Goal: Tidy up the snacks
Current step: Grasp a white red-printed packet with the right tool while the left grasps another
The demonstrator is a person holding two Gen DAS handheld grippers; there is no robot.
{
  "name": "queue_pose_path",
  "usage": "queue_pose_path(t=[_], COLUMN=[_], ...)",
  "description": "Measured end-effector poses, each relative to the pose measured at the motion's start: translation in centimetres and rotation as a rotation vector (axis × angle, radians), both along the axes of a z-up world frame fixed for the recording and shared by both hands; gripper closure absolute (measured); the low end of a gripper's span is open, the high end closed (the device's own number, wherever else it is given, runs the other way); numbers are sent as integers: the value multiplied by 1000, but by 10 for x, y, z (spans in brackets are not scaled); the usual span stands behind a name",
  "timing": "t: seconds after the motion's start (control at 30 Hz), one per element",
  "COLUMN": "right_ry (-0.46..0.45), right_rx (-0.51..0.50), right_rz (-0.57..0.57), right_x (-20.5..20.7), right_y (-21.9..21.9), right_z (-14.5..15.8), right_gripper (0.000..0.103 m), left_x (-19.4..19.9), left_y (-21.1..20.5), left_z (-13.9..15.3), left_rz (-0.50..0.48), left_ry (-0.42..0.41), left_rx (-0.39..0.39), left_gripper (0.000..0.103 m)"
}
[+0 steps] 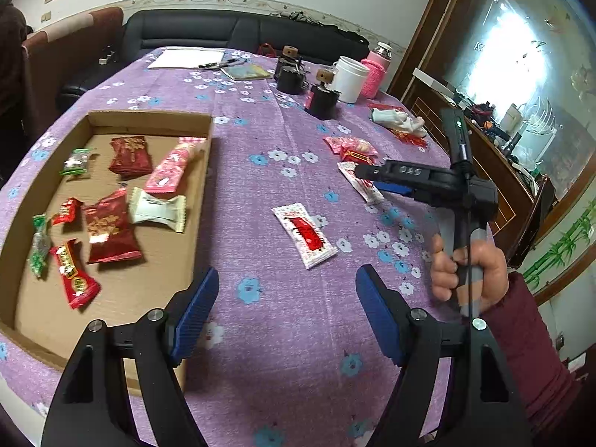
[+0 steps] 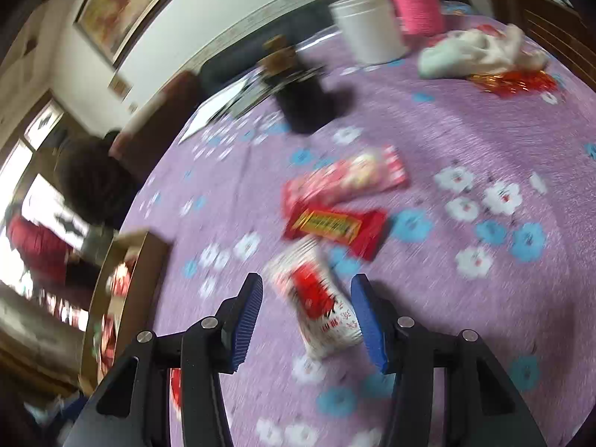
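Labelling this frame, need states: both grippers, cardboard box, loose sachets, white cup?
Left gripper: jaws open, holding nothing.
Right gripper: jaws open around a white-and-red sachet, not closed.
Shallow brown cardboard box: open-topped, holds wrapped snacks.
Second white-and-red sachet: flat on the purple floral tablecloth.
White cup: upright.

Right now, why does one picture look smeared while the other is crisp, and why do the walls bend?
Right wrist view: motion blur smears the white-and-red packet between the open right gripper. Left wrist view: sharp, with the cardboard tray clear and window glare at upper right. Both views: the fisheye lens curves straight edges.
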State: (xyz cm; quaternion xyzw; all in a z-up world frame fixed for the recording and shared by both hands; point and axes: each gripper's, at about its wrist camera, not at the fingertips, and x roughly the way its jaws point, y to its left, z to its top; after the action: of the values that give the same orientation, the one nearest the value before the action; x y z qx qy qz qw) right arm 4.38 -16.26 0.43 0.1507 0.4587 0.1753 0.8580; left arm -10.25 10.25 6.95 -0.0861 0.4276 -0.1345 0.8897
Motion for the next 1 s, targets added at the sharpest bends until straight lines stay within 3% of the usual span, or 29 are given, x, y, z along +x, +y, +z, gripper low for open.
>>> queue_pose_path(t=[0.1, 0.23, 0.27, 0.33, 0.37, 0.67, 0.8, 0.97, 1.0], right_ry=[-66, -94, -103, -110, -106, -107, -100, -104, -104], right_rx=[-179, -323, -355, -393, -398, -270, -220, -223, -221], right_rz=[-23, -32, -34, -44, -49, -86, -95, -94, -95], right_x=[-2, 4, 5, 1, -1, -47, -47, -49, -49], right_y=[19, 42, 46, 48, 47, 18, 11, 12, 12], right_z=[4, -5, -8, -6, -5, -1, 0, 0, 0], right_gripper=[44, 44, 47, 64, 70, 70, 70, 70, 70], left_x=[3, 4, 6, 12, 15, 62, 77, 76, 76], left_y=[-11, -24, -27, -33, -36, -67, -73, -81, -82], left_z=[-3, -4, -4, -9, -10, -42, -58, -58, -59], left_rz=[-14, -29, -30, -31, -33, -18, -12, -11, -5], left_ry=[17, 18, 22, 34, 37, 84, 113, 68, 60], left_rx=[20, 58, 65, 77, 80, 129, 182, 231, 242], left_gripper=[27, 27, 27, 27, 27, 27, 46, 47, 51])
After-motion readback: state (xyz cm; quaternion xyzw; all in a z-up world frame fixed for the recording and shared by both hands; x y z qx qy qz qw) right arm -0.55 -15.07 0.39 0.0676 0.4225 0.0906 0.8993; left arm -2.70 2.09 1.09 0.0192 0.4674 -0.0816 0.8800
